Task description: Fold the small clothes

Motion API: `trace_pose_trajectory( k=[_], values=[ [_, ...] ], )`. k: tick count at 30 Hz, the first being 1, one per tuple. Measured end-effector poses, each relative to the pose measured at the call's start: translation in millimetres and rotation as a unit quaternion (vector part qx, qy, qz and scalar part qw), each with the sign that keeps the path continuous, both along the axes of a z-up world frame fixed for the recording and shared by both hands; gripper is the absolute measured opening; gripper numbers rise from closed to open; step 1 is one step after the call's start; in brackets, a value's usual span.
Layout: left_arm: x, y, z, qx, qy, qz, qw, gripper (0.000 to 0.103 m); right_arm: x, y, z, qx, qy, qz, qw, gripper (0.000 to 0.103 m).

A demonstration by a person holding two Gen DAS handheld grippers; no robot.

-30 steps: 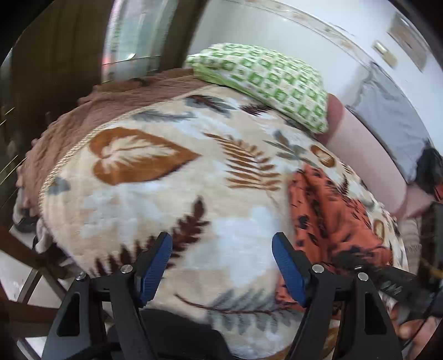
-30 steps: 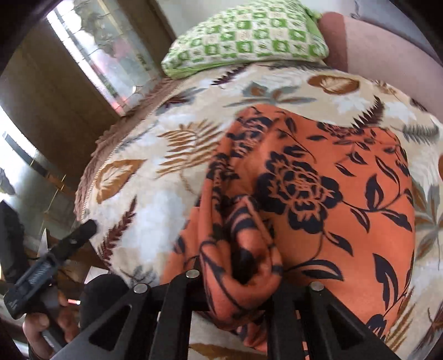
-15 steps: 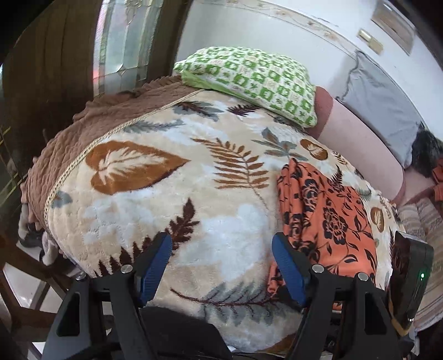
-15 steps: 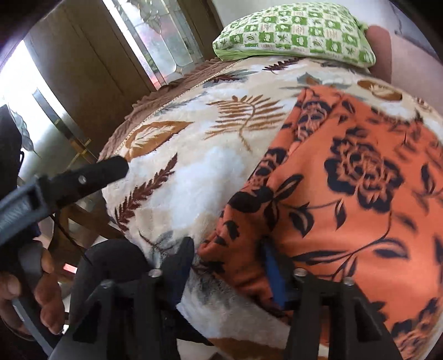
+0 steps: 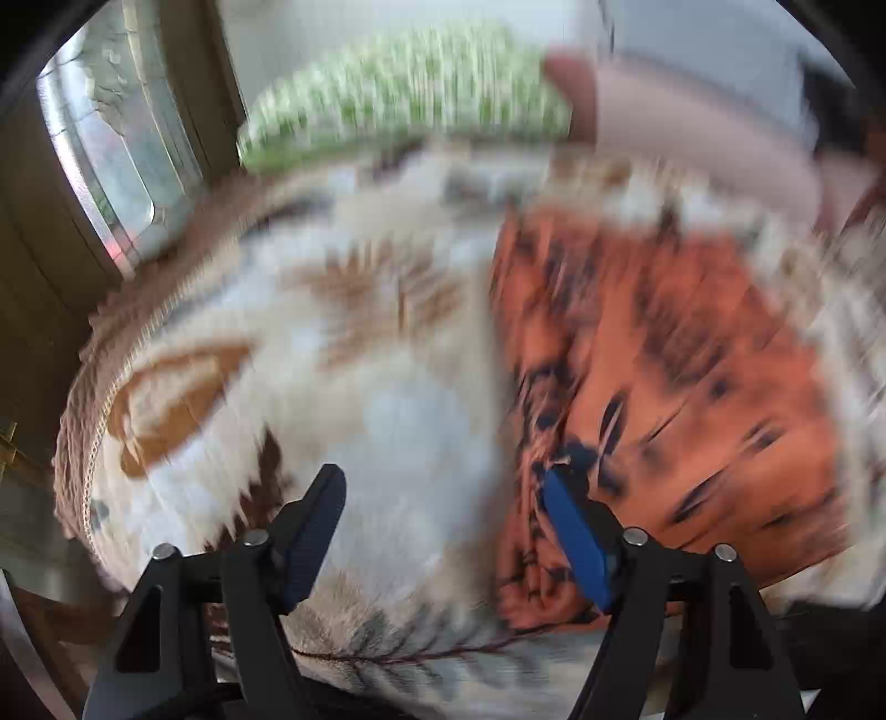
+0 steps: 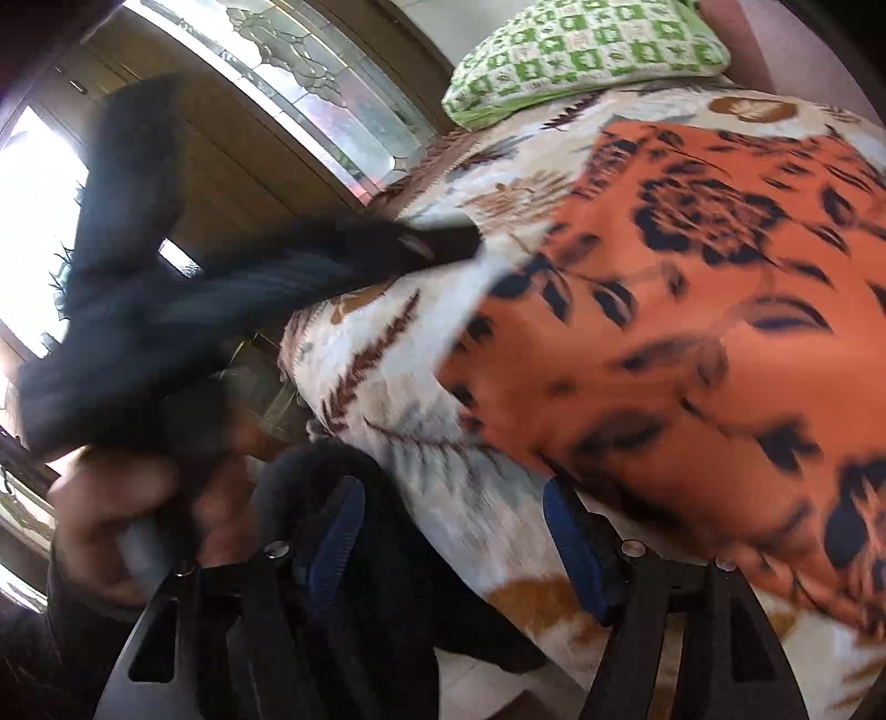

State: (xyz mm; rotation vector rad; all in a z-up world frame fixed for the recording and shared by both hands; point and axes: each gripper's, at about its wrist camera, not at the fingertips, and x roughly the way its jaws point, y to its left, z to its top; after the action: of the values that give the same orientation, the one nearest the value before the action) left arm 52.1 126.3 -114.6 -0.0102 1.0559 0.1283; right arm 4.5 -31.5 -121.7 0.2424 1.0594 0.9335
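Left wrist view: the left hand-held gripper (image 5: 443,531) hangs wide and empty, as does the right hand-held gripper (image 6: 451,531). Beyond, the orange black-flowered cloth (image 5: 664,376) lies flat on the leaf-patterned fleece blanket (image 5: 387,399), probably awaiting a fold; next, grip an edge. Farthest, a green checked pillow (image 6: 587,50).

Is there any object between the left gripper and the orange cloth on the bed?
Nothing visible is in the way. The left gripper is open over the leaf-patterned blanket, and its right finger already sits at the edge of the orange floral cloth. Only bare blanket lies between the fingers. The view is blurred.
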Motion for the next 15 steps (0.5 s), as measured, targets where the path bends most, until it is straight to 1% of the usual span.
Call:
trace_pose_trajectory(
  k=[1,2,4,6,7,8,10,11,12,13,14,15],
  values=[
    [-3,5,-3,-0.013,-0.008,0.008,0.9999,0.075,-3,-8,0,0.005,0.005,-0.004,1.0,0.071],
    [-6,10,-2,-0.013,-0.013,0.018,0.9997,0.075,-7,-21,1,0.011,0.008,-0.011,1.0,0.071],
    [-7,12,1,0.017,-0.005,0.029,0.9994,0.072,-15,-48,5,0.027,0.014,-0.031,0.999,0.071],
    [-9,17,7,0.021,-0.004,0.03,0.9993,0.071,-22,-85,7,0.045,0.026,-0.07,0.996,0.071],
    [-12,19,13,0.02,-0.012,0.034,0.9991,0.071,-23,-105,6,0.059,0.038,-0.095,0.993,0.071],
    [-14,19,22,0.013,-0.03,0.038,0.9987,0.071,-23,-123,3,0.082,0.058,-0.118,0.988,0.071],
    [-15,11,44,0.008,-0.067,0.033,0.9972,0.071,-21,-148,-7,0.137,0.104,-0.156,0.973,0.071],
    [-12,-1,59,0.011,-0.091,0.016,0.9956,0.071,-18,-159,-15,0.18,0.139,-0.174,0.958,0.071],
    [-7,-11,68,0.012,-0.104,-0.003,0.9944,0.072,-14,-162,-21,0.205,0.159,-0.181,0.949,0.071],
    [-1,-24,74,0.017,-0.112,-0.027,0.9931,0.072,-12,-165,-28,0.231,0.178,-0.191,0.937,0.071],
    [7,-37,76,0.026,-0.115,-0.048,0.9919,0.072,-7,-164,-36,0.261,0.203,-0.205,0.921,0.071],
    [14,-44,76,0.033,-0.115,-0.059,0.991,0.072,-3,-162,-42,0.284,0.223,-0.213,0.908,0.071]
  ],
)
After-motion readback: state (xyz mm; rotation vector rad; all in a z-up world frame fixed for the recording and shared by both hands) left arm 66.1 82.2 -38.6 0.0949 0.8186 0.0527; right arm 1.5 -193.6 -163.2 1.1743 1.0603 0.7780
